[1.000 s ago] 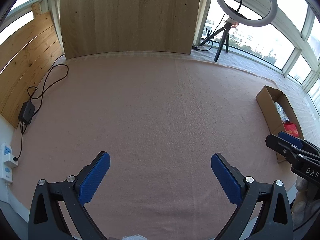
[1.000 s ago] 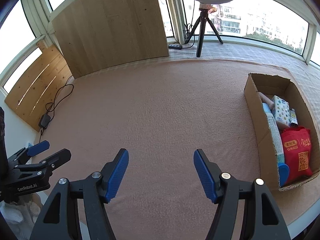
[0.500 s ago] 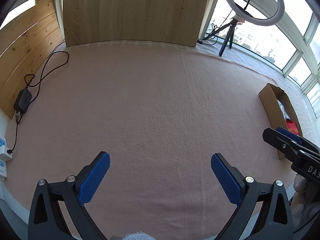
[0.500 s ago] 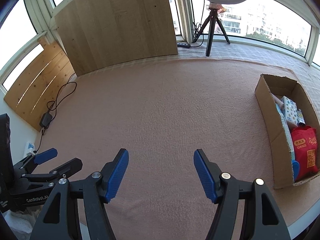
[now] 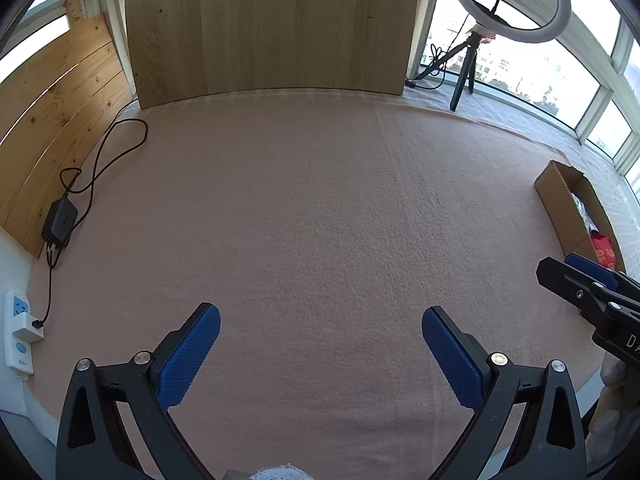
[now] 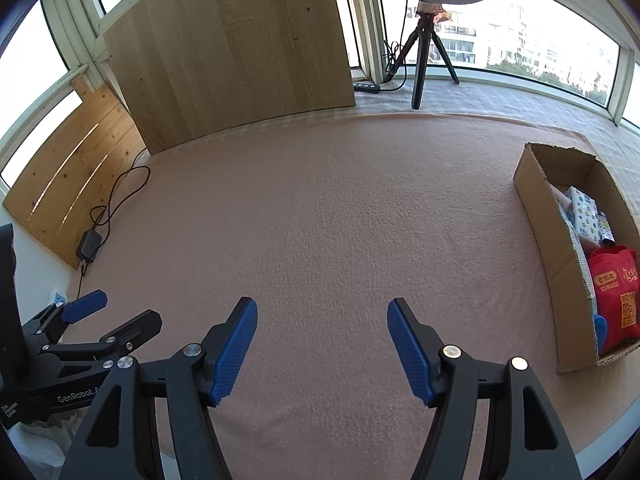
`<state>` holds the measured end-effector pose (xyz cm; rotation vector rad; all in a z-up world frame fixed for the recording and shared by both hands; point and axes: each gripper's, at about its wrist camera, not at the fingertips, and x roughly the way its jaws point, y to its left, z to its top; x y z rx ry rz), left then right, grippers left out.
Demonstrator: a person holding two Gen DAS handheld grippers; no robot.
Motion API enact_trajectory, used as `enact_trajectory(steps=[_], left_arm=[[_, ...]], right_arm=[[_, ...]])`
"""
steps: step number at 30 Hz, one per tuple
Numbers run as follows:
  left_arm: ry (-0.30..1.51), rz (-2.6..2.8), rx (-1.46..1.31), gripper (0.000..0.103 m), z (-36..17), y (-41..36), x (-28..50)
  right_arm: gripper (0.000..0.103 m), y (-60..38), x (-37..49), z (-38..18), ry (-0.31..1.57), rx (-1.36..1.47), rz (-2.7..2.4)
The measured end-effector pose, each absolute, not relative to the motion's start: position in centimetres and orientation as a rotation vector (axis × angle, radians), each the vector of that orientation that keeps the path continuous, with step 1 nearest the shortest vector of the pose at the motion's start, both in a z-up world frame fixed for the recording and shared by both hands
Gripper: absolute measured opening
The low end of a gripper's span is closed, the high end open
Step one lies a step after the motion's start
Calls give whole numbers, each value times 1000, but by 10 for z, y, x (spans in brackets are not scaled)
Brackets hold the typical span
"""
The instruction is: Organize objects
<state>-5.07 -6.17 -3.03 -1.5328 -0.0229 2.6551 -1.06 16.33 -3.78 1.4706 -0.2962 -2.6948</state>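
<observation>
Jaws of both the left gripper (image 5: pixel 320 336) and right gripper (image 6: pixel 322 332) spread wide, holding nothing.
The cardboard box (image 6: pixel 538 216) of packets sits far right of them on the pink mat (image 6: pixel 320 208), well apart.

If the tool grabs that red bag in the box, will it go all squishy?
Probably squishy: the red bag looks soft and puffy, so it may sag and crinkle. It is wedged in the cardboard box beside other packs, so it might drag on them.

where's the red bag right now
The red bag lies in the near end of the cardboard box, at the right edge of the pink mat.
</observation>
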Motion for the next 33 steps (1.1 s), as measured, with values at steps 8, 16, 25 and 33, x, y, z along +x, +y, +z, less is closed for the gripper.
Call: enact_trajectory(steps=[8,16,25,33], left_arm=[[-34,2669,-1539,102,-30,-66,-56],[-32,2674,-1532,102,-25,-63,-58],[-17,2692,-1522,102,-24,-55,-60],[-1,2688,-1520,102,-24,-52,-60]], right_arm=[[64,165,-10,-42,-288,1483,-2704],[64,170,-9,-42,-283,1490,-2723],[64,172,-7,-41,-253,1489,-2738],[64,174,-7,-42,-254,1491,-2739]])
